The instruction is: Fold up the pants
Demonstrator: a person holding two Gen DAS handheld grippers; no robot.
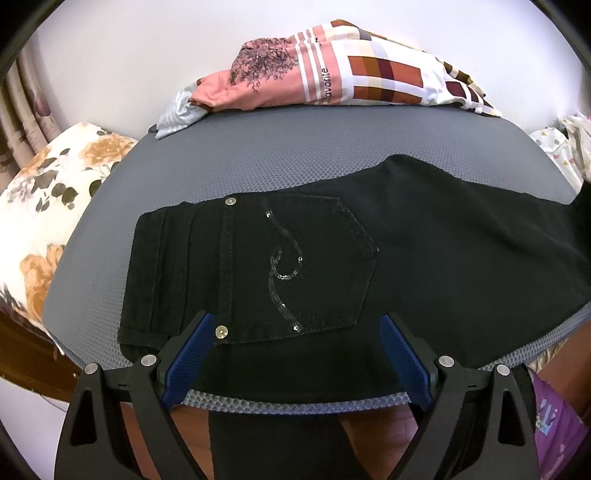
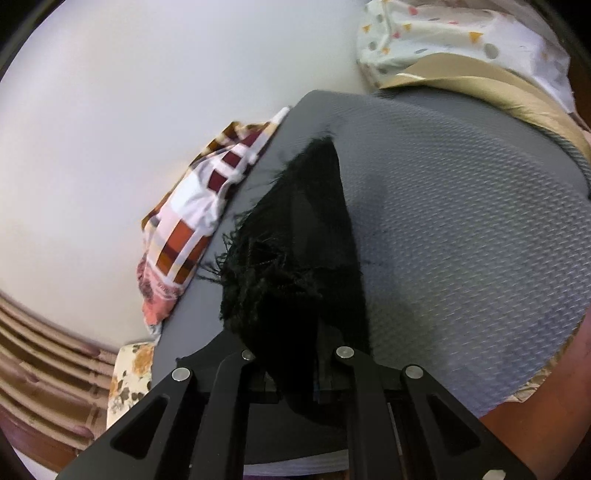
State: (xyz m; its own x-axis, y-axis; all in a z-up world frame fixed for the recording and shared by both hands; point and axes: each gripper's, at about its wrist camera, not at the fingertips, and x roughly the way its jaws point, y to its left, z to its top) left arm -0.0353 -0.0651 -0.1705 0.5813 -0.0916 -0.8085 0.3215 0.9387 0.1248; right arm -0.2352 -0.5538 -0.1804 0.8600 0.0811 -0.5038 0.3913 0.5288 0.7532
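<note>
Black pants (image 1: pixel 303 258) lie flat on a grey mesh pad (image 1: pixel 258 155), waistband to the left, a sequined back pocket (image 1: pixel 314 262) facing up, the legs running off to the right. My left gripper (image 1: pixel 297 332) hovers wide open over the near edge of the seat, blue pads (image 1: pixel 192 343) apart, nothing pinched. In the right wrist view the frayed hem end of the pants (image 2: pixel 295 258) rises off the grey pad (image 2: pixel 461 221), and my right gripper (image 2: pixel 295 365) is shut on that hem; the cloth hides its fingertips.
A folded pink and checked garment (image 1: pixel 332 77) lies along the pad's far edge. A floral pillow (image 1: pixel 48 206) sits at the left, a white dotted cloth (image 2: pixel 461 33) and beige fabric (image 2: pixel 480 85) at the right. Curtains hang at far left. The wall behind is white.
</note>
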